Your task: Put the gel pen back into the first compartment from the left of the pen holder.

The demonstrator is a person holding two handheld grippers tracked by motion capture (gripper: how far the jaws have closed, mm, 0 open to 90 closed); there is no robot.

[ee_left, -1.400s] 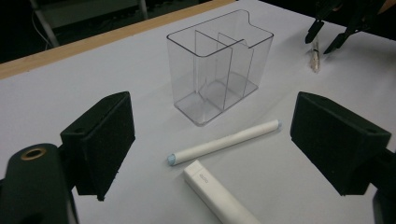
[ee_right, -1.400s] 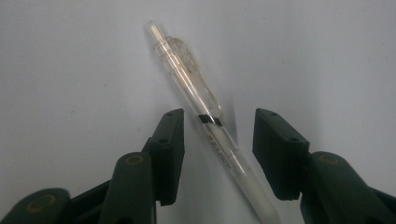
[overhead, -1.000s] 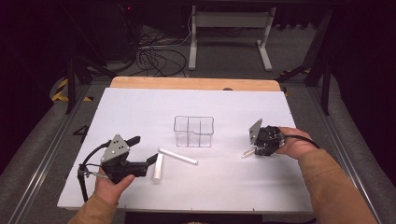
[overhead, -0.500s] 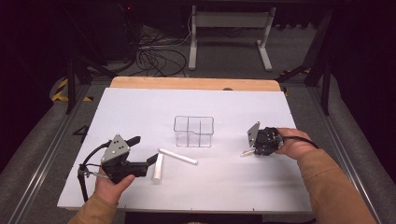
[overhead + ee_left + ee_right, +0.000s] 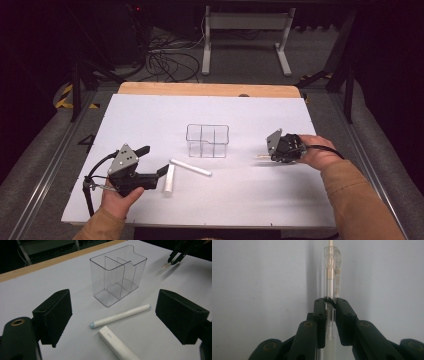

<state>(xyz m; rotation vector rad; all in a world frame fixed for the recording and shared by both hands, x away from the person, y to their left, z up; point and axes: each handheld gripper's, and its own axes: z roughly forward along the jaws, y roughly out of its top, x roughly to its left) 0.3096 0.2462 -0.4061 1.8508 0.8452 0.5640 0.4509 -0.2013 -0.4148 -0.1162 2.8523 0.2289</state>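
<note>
Right claw pinches clear pen on the counter

The right claw (image 5: 329,301) has just been closing, and its two black jaws now pinch a clear pen (image 5: 331,272) about midway along its barrel. In the right gripper view the pen runs straight up between the jaws, its clip end pointing away from the camera over the white counter (image 5: 250,200). In the high view this claw (image 5: 270,156) sits to the right of a clear divided holder (image 5: 207,140), near it but apart, with the pen's pale tip poking out leftward, low over the counter.

The left claw (image 5: 112,315) is spread wide with nothing between its pads. It rests at the near left of the counter, aimed toward the holder. Just ahead of it lie a white round stick (image 5: 120,316) and a white square-edged stick (image 5: 117,345), close beside each other; whether they touch is unclear. The holder (image 5: 117,275) stands upright beyond them, its three compartments empty
</note>
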